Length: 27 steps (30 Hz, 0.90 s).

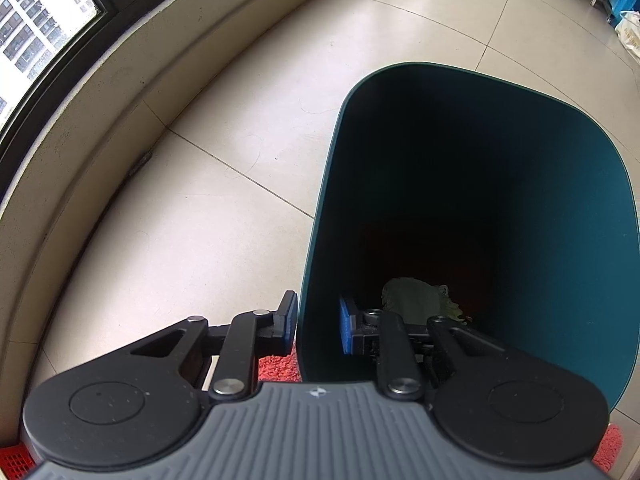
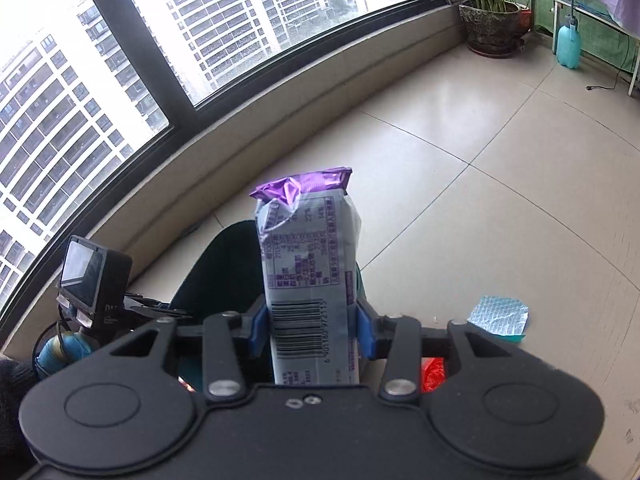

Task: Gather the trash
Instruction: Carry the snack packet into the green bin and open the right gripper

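From the left wrist we look steeply down along the fingers, close over the open mouth of a dark teal plastic bin [image 1: 520,208] standing on the pale glossy tiled floor [image 1: 240,120], with the window's dark frame [image 1: 80,20] curving across the upper left. From the right wrist we face more outward, across the same tiled floor [image 2: 480,160] toward the dark-framed window [image 2: 132,52] and a far corner. Both views share the floor, the window wall and the bin [image 2: 216,272], which sits low and partly hidden in the right view.
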Each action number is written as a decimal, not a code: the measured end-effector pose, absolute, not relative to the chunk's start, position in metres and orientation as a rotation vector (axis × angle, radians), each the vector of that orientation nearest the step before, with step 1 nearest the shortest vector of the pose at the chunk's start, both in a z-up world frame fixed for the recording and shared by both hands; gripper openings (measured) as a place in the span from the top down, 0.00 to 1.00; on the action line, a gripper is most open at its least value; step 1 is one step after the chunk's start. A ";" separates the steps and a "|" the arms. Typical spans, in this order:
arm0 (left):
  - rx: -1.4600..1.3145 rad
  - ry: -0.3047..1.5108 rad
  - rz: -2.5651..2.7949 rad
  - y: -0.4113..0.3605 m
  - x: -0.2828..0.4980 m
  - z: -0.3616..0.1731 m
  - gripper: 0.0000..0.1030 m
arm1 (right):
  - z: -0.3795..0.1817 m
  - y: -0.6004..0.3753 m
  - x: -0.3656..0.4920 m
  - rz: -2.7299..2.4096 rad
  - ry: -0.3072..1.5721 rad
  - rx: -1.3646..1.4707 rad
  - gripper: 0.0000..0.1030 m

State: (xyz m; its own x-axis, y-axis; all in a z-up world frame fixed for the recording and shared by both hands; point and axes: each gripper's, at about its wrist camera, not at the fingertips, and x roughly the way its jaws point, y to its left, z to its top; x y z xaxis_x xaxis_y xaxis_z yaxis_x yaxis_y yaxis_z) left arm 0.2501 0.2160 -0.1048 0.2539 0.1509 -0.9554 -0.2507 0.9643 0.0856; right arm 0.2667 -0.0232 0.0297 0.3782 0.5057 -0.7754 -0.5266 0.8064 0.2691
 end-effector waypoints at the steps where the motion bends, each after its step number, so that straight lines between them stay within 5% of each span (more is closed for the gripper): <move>1: -0.097 1.282 0.267 0.217 0.250 -0.104 0.80 | 0.027 -0.013 0.268 0.668 0.980 -0.027 0.59; 27: -0.136 1.281 0.201 0.231 0.245 -0.107 0.82 | -0.154 0.142 0.297 0.559 1.235 -0.392 0.58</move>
State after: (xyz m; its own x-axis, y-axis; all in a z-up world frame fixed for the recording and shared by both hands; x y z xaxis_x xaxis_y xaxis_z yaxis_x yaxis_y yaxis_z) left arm 0.2447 0.2308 -0.1066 0.2714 0.0732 -0.9597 -0.2240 0.9745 0.0110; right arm 0.2972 0.1422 -0.1538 0.2240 0.1867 -0.9565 -0.5956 0.8031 0.0173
